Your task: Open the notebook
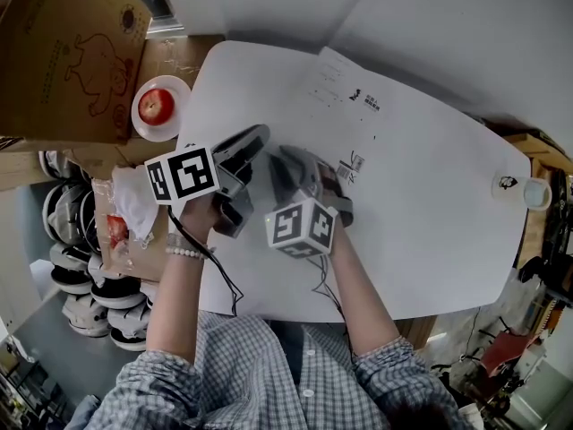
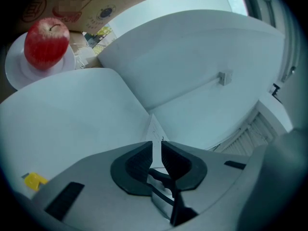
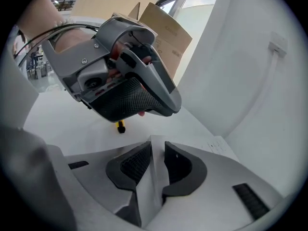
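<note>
The notebook [image 1: 351, 170] lies near the middle of the table [image 1: 430, 231], a bit toward the left edge. The 2 grippers hide most of it. Only a white bit with a bar code shows beside the right one.

The left gripper [image 2: 156, 153] has its jaws pinched on a thin white sheet [image 2: 154, 129]. This is most likely the notebook's cover or first page, and its corner sticks up past the pads. The right gripper [image 3: 155, 160] has its jaws a little apart. A pale sheet runs between them too, but they do not seem to squeeze it.

The step in hand looks like lifting that sheet up and over. To do it well, the left gripper should hold on and swing the sheet in a slow curve toward the fold. A straight pull up may rip the thin paper or lift the whole notebook. The right gripper could slip off the sheet and press the pages below flat.

The apple [image 1: 157, 106] on its plate [image 1: 145, 126] sits past the table's far left corner, well out of the way.
</note>
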`<state>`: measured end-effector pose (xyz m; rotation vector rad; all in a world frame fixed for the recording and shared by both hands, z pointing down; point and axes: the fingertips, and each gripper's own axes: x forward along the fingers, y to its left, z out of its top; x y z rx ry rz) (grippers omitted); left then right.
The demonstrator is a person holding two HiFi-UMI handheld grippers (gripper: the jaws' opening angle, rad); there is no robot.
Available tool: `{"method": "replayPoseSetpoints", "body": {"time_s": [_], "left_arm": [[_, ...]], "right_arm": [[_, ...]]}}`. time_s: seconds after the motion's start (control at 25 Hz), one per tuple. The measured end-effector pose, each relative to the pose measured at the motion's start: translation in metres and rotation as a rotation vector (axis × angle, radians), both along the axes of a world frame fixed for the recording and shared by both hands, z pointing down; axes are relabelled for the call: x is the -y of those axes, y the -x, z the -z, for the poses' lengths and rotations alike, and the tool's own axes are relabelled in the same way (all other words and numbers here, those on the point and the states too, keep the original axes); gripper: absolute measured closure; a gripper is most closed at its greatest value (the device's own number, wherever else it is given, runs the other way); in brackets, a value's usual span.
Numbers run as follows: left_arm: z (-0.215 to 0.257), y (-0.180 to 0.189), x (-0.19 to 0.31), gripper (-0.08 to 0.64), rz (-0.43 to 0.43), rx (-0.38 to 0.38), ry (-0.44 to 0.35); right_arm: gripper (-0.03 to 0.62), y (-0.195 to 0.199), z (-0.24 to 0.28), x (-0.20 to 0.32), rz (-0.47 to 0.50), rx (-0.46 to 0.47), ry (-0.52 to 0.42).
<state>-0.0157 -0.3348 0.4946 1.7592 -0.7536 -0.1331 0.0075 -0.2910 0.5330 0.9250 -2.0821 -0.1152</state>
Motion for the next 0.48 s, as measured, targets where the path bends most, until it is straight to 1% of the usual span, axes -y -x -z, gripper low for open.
{"method": "replayPoseSetpoints", "body": {"time_s": [0.16, 0.2, 0.32, 0.48], "left_arm": [[-0.004, 0.000, -0.001, 0.500, -0.008, 0.016, 0.009], [-0.005, 0.000, -0.001, 0.500, -0.010, 0.021, 0.014], [-0.011, 0.000, -0.002, 0.500, -0.014, 0.027, 0.036], [-0.015, -0.005, -0.005, 0.500, -0.030, 0.018, 0.066]], "right_arm": [[0.515, 0.001, 0.005, -0.002, 0.010, 0.058, 0.052], [0.530, 0.001, 0.007, -0.002, 0.008, 0.074, 0.056], [0.546, 0.001, 0.013, -0.002, -0.003, 0.105, 0.056], [0.552, 0.000, 0.020, -0.003, -0.012, 0.116, 0.045]]}}
